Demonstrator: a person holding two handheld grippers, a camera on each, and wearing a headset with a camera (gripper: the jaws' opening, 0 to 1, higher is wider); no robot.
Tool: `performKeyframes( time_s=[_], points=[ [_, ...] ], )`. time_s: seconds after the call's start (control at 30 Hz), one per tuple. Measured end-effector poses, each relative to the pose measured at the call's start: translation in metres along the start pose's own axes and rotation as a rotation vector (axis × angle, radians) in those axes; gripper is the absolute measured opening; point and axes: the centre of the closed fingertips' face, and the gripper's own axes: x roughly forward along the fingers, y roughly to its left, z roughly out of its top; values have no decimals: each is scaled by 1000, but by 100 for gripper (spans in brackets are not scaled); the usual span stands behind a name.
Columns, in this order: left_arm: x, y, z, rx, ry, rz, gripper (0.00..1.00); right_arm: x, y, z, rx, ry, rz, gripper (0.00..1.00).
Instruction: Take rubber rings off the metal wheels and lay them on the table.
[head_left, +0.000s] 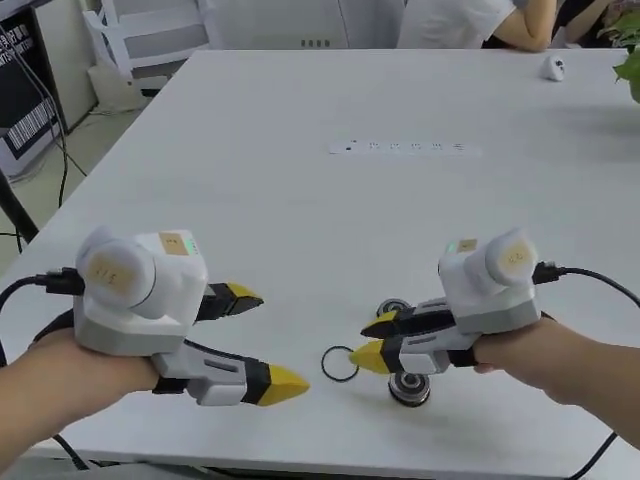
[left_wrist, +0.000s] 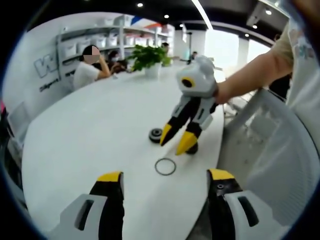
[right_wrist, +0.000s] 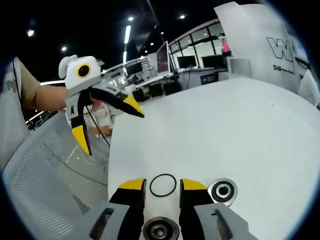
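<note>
A thin black rubber ring (head_left: 340, 363) lies flat on the white table (head_left: 300, 200), loose from the wheels. My right gripper (head_left: 370, 340) hovers just right of it, open, with nothing between its fingertips. In the right gripper view the ring (right_wrist: 163, 185) shows in the gap of the right gripper (right_wrist: 162, 185). One metal wheel (head_left: 393, 308) sits behind that gripper and another (head_left: 410, 388) lies under it. My left gripper (head_left: 265, 338) stands wide open to the ring's left, holding nothing. In the left gripper view the ring (left_wrist: 165, 166) lies ahead of the left gripper (left_wrist: 165, 176).
The table's front edge runs close under both hands. A flush socket strip (head_left: 405, 148) sits mid-table. A small white object (head_left: 555, 68) and plant leaves (head_left: 630, 50) are at the far right. A person (head_left: 470, 20) sits at the far end, a white chair (head_left: 140, 40) far left.
</note>
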Motion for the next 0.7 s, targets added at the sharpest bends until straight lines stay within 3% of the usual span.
performKeyframes(
  time_s=[0.37, 0.7],
  points=[
    [7, 1, 7, 18, 7, -21, 67, -25, 2, 11, 1, -60, -14, 29],
    [18, -4, 19, 39, 4, -47, 67, -51, -1, 7, 7, -95, -47, 30]
  ],
)
